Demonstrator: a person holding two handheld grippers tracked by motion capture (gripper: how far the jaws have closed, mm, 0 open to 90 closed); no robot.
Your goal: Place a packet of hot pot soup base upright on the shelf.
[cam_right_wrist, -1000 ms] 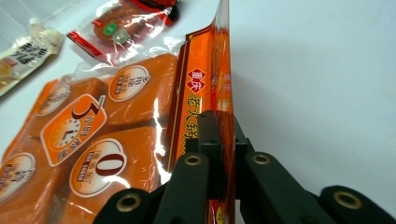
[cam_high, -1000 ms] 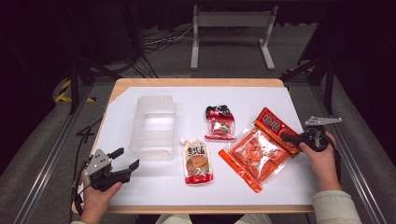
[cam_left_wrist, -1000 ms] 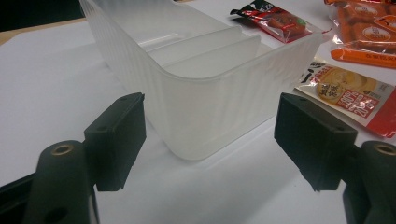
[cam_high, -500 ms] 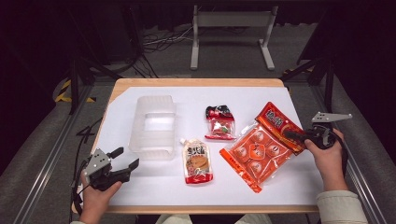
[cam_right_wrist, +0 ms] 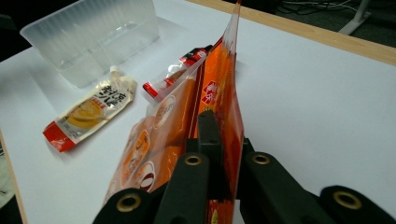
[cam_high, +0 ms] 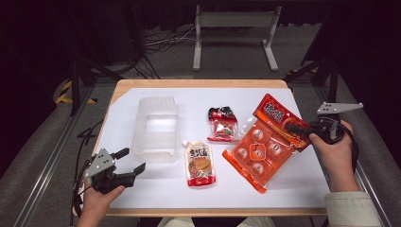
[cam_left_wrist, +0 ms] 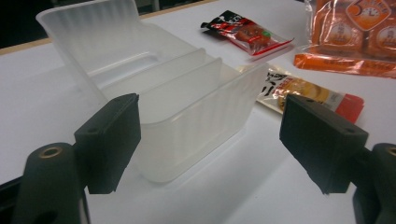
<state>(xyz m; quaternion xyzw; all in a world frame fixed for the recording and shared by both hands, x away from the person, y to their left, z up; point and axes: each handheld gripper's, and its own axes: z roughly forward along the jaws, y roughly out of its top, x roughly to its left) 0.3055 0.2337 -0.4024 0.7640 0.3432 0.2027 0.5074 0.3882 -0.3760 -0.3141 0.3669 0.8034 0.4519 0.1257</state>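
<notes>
We have the right gripper point(cam_high: 294, 128) clamped on the orange snack bag point(cam_high: 265, 144); label unreadable. Left gripper point(cam_high: 128, 161) jaws apart, just opening, empty, near the clear plastic bin point(cam_high: 156, 126).

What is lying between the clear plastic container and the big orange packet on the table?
In the high view, two things lie between the clear plastic container and the big orange packet: a spouted pouch and, farther back, a small red snack packet.

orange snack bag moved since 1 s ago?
Yes. The orange snack bag, pinched in the right claw, has been lifted at its top end and shifted right, away from the small red packet, which stayed put.
</notes>
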